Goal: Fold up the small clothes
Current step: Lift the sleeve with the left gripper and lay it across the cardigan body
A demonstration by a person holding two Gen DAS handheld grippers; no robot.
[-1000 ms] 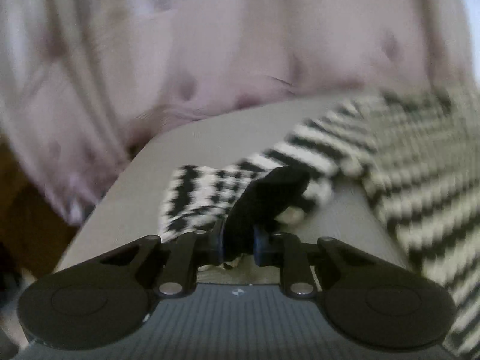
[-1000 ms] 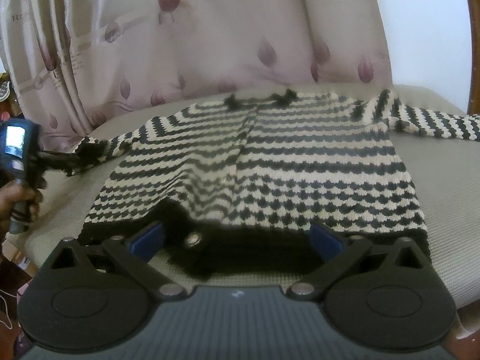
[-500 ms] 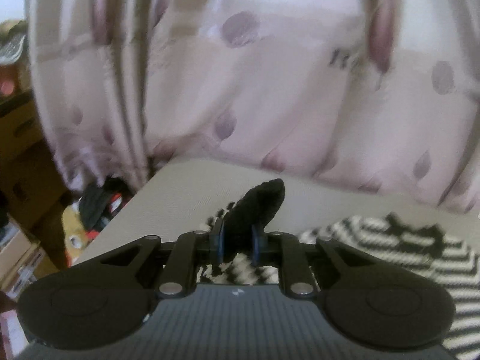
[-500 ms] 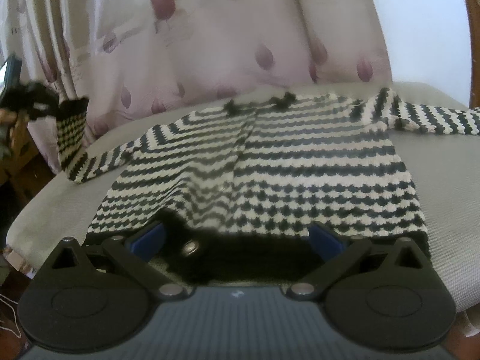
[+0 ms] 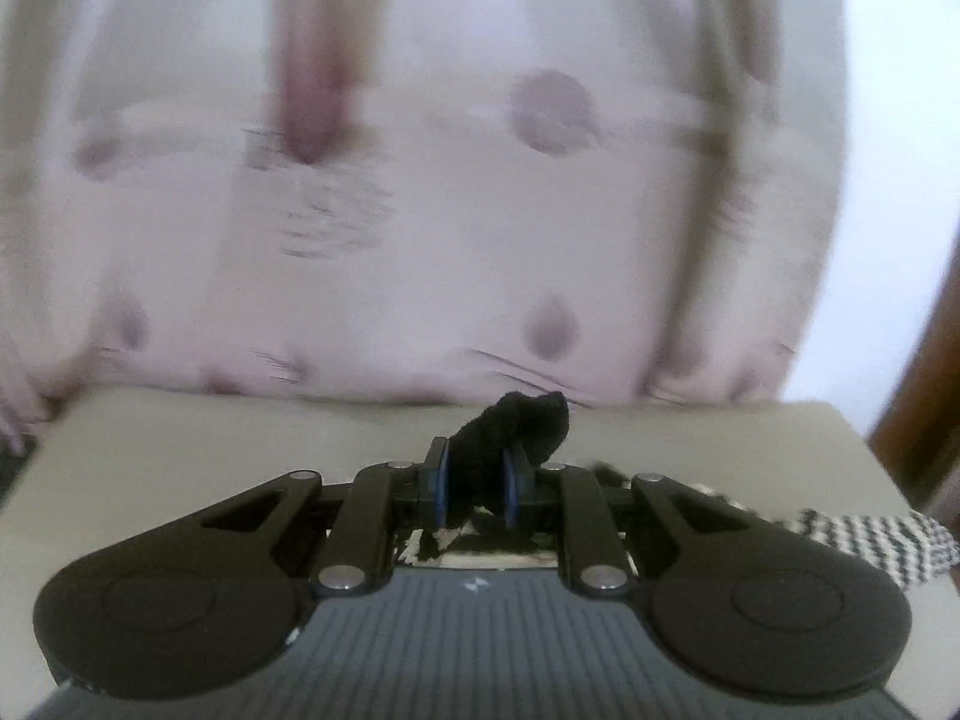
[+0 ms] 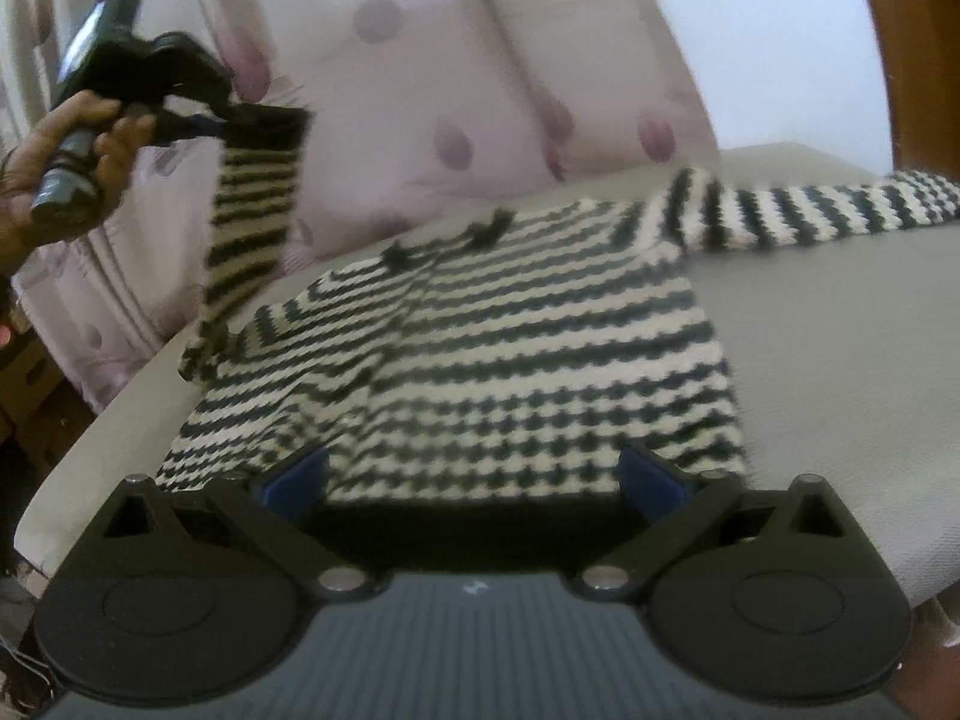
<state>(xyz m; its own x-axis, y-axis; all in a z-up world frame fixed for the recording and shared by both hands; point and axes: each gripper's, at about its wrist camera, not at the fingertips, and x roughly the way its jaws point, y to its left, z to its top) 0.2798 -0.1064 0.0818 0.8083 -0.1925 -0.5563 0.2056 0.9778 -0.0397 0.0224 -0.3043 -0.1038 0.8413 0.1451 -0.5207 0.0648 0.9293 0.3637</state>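
A black-and-white striped knit sweater (image 6: 510,354) lies flat on a grey cushion (image 6: 840,360). My left gripper (image 5: 471,489) is shut on the black cuff (image 5: 516,426) of the sweater's left sleeve. In the right wrist view it (image 6: 198,120) holds that sleeve (image 6: 252,222) raised high above the cushion's left side. My right gripper (image 6: 471,480) is open, low at the sweater's black hem (image 6: 468,519), with the hem between its fingers. The other sleeve (image 6: 810,210) lies stretched out to the right.
A pink patterned curtain (image 6: 480,90) hangs right behind the cushion. A brown wooden frame (image 6: 918,30) stands at the right. Boxes and clutter (image 6: 30,384) sit below the cushion's left edge. The cushion's bare part is at the right.
My left gripper has lifted the sleeve cuff from the cushion's left side up into the air and swung toward the sweater. My right gripper has stayed open at the hem.
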